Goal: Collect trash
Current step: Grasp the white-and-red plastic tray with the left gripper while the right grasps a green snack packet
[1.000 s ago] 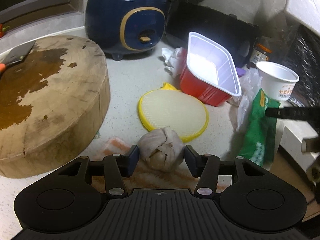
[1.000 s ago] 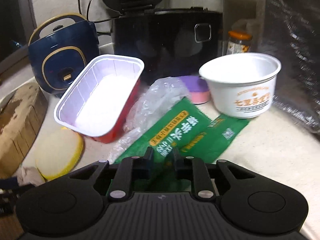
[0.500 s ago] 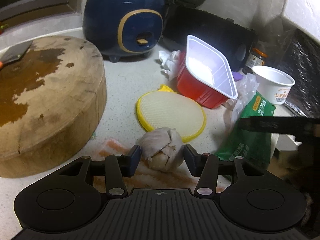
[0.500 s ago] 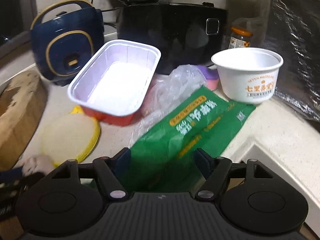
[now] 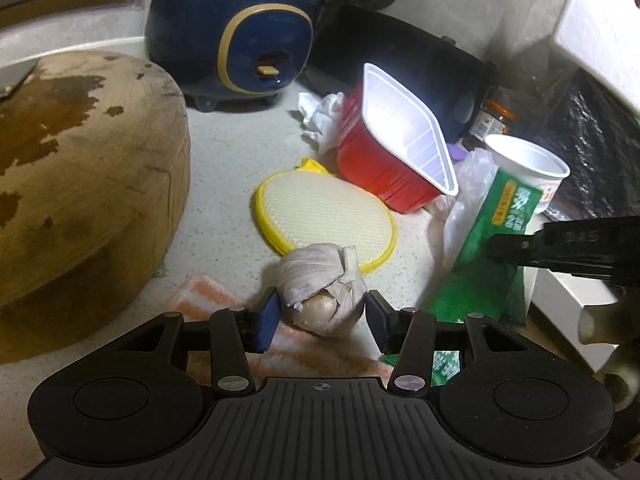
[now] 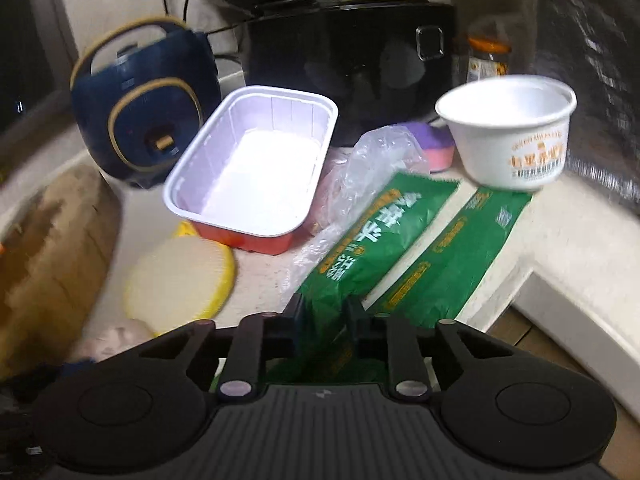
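A garlic bulb (image 5: 320, 292) with loose skin sits between the pads of my left gripper (image 5: 323, 316). Its jaws are closing and both pads touch the bulb's sides. My right gripper (image 6: 322, 320) is closing on the near end of a green packet (image 6: 380, 232), which bunches between its narrow jaws. In the left wrist view the right gripper's black fingers (image 5: 560, 244) cross the green packet (image 5: 492, 248). Behind lie a red tray (image 6: 256, 164) with a white inside, a clear plastic bag (image 6: 372, 160), a white paper cup (image 6: 512, 128) and a crumpled tissue (image 5: 320, 120).
A thick wooden chopping block (image 5: 80, 168) fills the left. A blue rice cooker (image 5: 240, 32) and a black appliance (image 6: 348, 64) stand at the back. A yellow round pad (image 5: 324, 216) and an orange striped cloth (image 5: 216, 296) lie near the garlic. The counter edge (image 6: 580, 312) drops at right.
The right gripper opened wide over the green packet, then closed on it. The left jaws narrowed onto the garlic, whose tip has turned upward.
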Demonstrator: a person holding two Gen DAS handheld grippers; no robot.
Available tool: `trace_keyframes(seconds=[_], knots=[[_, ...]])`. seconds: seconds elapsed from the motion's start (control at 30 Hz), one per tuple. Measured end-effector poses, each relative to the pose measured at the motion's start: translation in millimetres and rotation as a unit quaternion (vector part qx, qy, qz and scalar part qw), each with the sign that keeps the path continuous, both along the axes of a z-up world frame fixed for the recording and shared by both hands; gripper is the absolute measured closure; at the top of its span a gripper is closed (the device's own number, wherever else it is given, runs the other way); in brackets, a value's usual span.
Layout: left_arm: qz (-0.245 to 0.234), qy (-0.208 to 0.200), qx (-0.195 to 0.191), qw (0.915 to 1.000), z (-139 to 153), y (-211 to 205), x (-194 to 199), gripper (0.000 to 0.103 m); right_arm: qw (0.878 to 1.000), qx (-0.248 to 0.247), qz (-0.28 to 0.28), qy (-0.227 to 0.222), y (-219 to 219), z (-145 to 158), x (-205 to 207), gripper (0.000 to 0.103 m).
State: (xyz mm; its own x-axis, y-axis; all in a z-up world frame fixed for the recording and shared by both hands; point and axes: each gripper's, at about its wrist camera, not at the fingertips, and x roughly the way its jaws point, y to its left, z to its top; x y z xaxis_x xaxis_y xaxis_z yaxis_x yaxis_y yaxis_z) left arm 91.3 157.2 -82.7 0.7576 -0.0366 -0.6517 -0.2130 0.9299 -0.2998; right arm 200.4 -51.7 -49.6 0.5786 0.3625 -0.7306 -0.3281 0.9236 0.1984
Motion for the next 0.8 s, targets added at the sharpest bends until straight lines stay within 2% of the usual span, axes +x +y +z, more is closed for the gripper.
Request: trace_keyframes(seconds=[0.1, 0.23, 0.33, 0.5, 0.6, 0.7, 0.8], knots=[[-0.01, -0.002, -0.008, 0.9999, -1, 1, 0, 0.052, 1.0, 0.021, -0.008, -0.008, -7, 10, -8, 0.087], [-0.019, 0.002, -0.025, 0.9995, 0, 4, 2, 0.052, 0.999, -0.004, -0.005, -0.032, -4, 14, -16, 0.087], [-0.011, -0.009, -0.043, 0.999, 2, 8, -1, 0.056, 1.0, -0.011, 0.001, -0.028, -3, 10, -9, 0.087], [0.032, -0.035, -0.029, 0.9985, 18, 10, -13, 0.056, 0.999, -0.016, 0.003, -0.031, -11, 0, -2, 0.087], [0.048, -0.051, 0.003, 0.9975, 33, 5, -18, 0.056, 0.998, -0.027, -0.002, -0.05, -18, 4, -2, 0.09], [0.046, -0.066, 0.021, 0.9966, 50, -2, -12, 0.056, 0.998, 0.012, -0.002, -0.057, -31, 17, -3, 0.091], [0.035, -0.074, 0.009, 0.9966, 66, -5, 12, 0.056, 0.997, 0.032, 0.004, -0.067, -40, 27, -5, 0.092]])
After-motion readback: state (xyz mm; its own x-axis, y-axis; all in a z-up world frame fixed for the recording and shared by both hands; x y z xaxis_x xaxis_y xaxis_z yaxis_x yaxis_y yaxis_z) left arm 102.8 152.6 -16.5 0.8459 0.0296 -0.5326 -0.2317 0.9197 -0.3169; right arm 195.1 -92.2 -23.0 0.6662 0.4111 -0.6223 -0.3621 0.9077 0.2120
